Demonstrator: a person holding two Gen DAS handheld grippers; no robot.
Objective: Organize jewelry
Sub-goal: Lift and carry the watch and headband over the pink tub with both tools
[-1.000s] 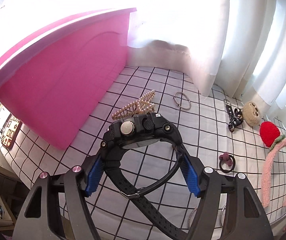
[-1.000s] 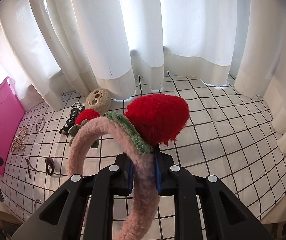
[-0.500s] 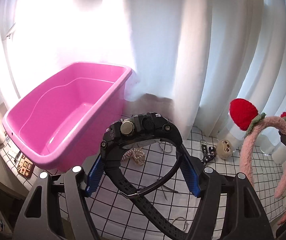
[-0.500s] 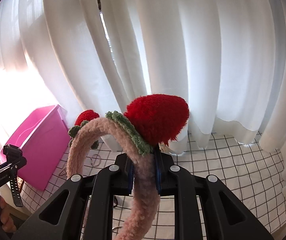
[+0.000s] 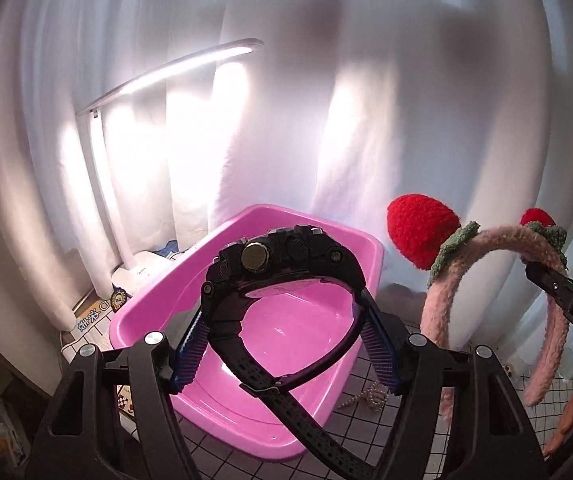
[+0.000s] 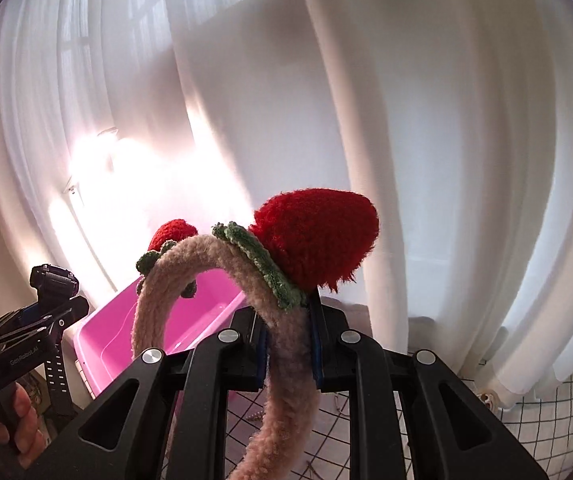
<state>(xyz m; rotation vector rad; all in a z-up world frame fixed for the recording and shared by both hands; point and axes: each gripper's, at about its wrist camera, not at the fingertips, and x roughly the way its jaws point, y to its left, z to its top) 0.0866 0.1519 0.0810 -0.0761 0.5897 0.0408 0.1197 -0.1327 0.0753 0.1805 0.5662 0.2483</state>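
My left gripper [image 5: 286,344] is shut on a chunky black watch [image 5: 278,264], held in the air above the open pink tub [image 5: 294,332]. It also shows at the left of the right wrist view [image 6: 52,284]. My right gripper [image 6: 286,344] is shut on a fuzzy pink headband [image 6: 286,380] with red strawberry ears [image 6: 318,236]. In the left wrist view the headband [image 5: 438,300] hangs to the right of the tub, raised off the table.
A pearl hair clip [image 5: 366,396] lies on the checked tablecloth [image 5: 366,440] beside the tub. A white desk lamp [image 5: 98,184] stands behind the tub. White curtains [image 6: 406,120] hang close behind everything. A small plush piece [image 6: 486,398] peeks from under the curtain.
Both grippers have risen and tilted up from the table. The left one moved with the watch over the tub; the right one carried the headband left towards the tub.
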